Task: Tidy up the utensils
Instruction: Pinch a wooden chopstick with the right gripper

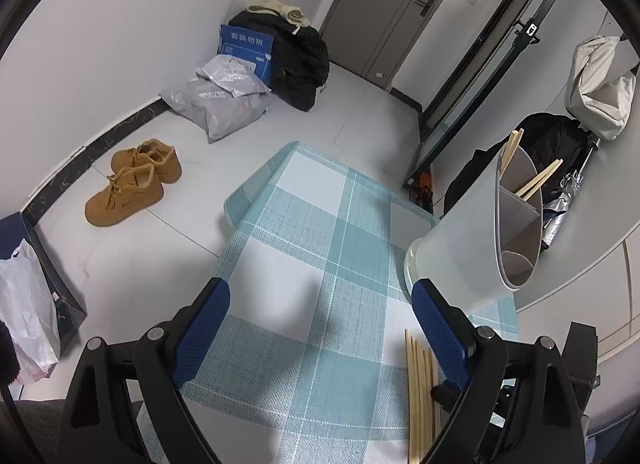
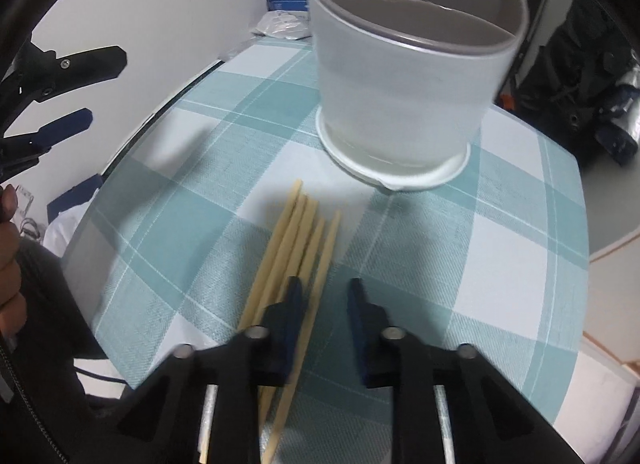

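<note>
Right fingers (image 2: pixel 323 296): narrow gap, lower centre, astride one chopstick; pad contact unclear.
Left fingers (image 1: pixel 320 338): wide, empty.
Chopsticks (image 2: pixel 298 240): bundled on tabletop (image 2: pixel 500 244), centre; more in holder (image 2: pixel 404 84) above.
Risk: neighbouring sticks dragged, or single stick pivoting and slipping.

Left gripper (image 1: pixel 320 328): jaws spread wide, nothing between them, angled downward. Right gripper (image 2: pixel 325 296): jaws narrowed, pointing steeply down.

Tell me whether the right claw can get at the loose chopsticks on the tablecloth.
Probably yes: the right claw hangs right over the chopsticks, one already between its fingers, nothing blocking.
</note>
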Demonstrator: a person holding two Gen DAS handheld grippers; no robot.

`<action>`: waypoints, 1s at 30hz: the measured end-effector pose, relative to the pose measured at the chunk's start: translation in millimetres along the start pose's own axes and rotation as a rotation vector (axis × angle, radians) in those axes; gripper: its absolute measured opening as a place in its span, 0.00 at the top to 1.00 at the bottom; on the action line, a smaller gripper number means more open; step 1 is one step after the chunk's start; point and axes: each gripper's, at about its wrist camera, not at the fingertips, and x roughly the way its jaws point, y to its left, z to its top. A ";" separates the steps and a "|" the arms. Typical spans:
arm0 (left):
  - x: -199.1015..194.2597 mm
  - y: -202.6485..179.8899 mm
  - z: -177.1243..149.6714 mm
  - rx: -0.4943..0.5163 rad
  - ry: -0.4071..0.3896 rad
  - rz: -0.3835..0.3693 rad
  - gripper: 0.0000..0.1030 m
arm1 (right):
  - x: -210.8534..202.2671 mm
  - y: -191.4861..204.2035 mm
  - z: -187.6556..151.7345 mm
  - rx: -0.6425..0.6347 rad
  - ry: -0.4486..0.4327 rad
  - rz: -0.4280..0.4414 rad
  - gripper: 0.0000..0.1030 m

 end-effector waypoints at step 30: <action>2.5 4.5 -2.6 -0.005 0.004 0.051 0.13 | 13.3 1.8 13.5 -0.053 0.031 -0.030 0.88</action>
